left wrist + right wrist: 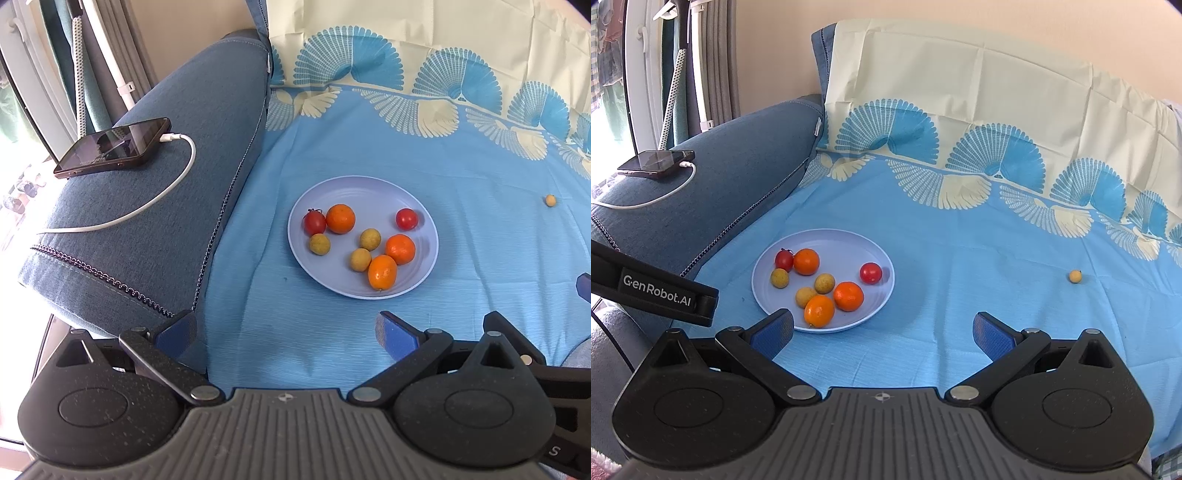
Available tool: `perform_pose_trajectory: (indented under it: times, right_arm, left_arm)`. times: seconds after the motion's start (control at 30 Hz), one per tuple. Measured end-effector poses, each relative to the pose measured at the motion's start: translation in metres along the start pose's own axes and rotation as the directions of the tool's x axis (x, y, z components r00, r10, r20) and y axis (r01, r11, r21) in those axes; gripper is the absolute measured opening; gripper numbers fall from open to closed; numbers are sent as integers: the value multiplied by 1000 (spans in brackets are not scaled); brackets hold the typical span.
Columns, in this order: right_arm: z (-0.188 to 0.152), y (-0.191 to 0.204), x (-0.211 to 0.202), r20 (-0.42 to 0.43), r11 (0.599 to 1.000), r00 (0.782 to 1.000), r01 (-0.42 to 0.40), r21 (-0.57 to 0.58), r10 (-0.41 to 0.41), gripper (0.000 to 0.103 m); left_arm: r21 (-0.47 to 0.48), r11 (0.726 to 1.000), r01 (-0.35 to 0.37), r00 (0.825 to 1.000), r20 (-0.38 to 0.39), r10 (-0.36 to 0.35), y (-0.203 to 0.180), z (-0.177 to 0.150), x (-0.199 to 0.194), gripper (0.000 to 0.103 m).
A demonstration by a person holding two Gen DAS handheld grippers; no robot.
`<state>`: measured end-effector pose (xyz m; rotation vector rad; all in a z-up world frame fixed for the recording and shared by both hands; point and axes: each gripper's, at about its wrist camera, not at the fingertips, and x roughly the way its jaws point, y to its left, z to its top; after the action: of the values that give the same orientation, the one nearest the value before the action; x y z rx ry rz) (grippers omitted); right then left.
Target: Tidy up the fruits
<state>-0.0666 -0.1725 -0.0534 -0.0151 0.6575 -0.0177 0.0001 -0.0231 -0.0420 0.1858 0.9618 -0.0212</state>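
A pale blue plate (369, 188) (827, 238) rests on the blue patterned cloth. It holds three orange citrus fruits (382, 272) (819, 311), two red cherry tomatoes (406, 218) (870, 273) and three small yellow-brown round fruits (370, 239) (824, 283). One more small yellow fruit (550, 200) (1075, 276) lies alone on the cloth, far right of the plate. My left gripper (286, 332) is open, just short of the plate with nothing between its fingers. My right gripper (882, 332) is open too, to the right of the plate's near edge.
A blue sofa armrest (155, 206) (731, 173) rises left of the plate, carrying a phone (114, 147) (655, 163) on a white charging cable (162, 188). The cloth climbs the backrest behind. The left gripper's black body (653, 291) shows at the right wrist view's left edge.
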Motion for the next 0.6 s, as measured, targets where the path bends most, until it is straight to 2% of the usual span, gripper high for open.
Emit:
perform_pose_trajectory:
  times: [0.6]
  right_arm:
    - [0,-1,2,-9,1000,1000,0,-3,0,102]
  left_arm:
    - [6,1000,-9,1000,-10,10,-1,1,3,103]
